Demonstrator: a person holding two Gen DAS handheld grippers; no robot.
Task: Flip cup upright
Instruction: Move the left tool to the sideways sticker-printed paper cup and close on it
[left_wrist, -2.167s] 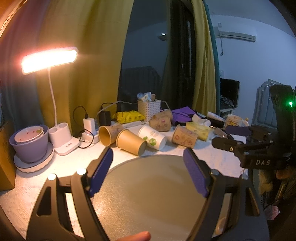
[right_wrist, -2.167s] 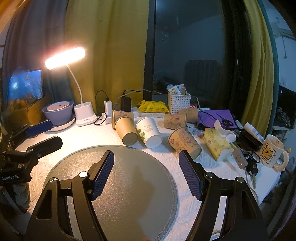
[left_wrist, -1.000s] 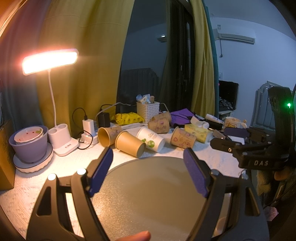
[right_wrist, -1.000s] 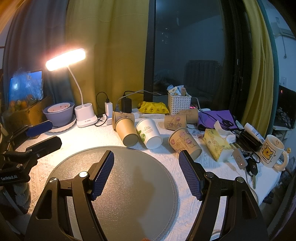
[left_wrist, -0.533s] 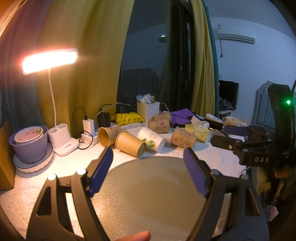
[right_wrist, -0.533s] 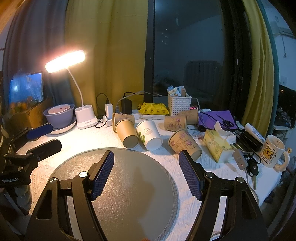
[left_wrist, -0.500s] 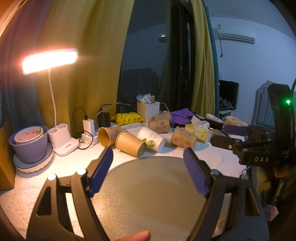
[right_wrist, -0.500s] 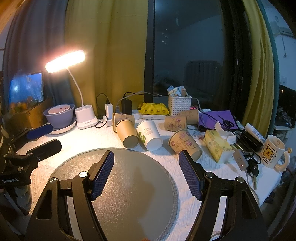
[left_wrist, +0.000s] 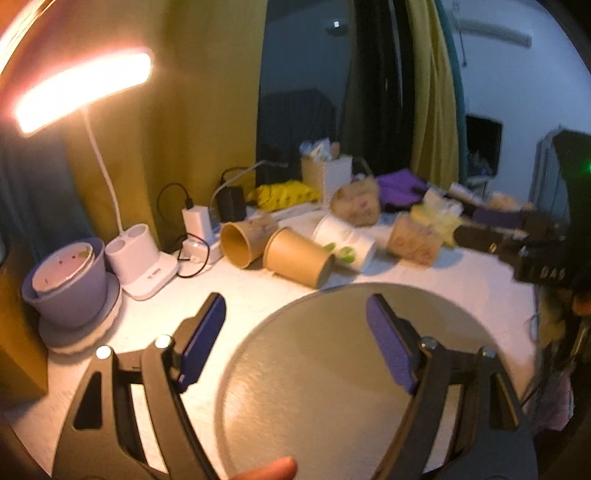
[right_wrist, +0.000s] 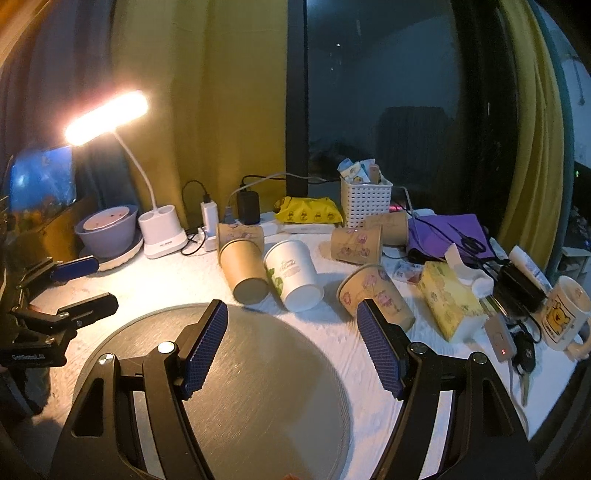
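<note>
White tabletop (right_wrist: 155, 288): both grippers, left (left_wrist: 295, 343), right (right_wrist: 291, 350), hover level over round mat (right_wrist: 258, 369), jaws spread, empty.

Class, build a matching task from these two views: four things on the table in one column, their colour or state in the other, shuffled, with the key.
1 desk lamp
2 white cup
3 mug
4 basket

A lying on its side
B lit
C upright, bear picture
D white, holds packets

Pairs: 1-B, 2-A, 3-C, 4-D
</note>
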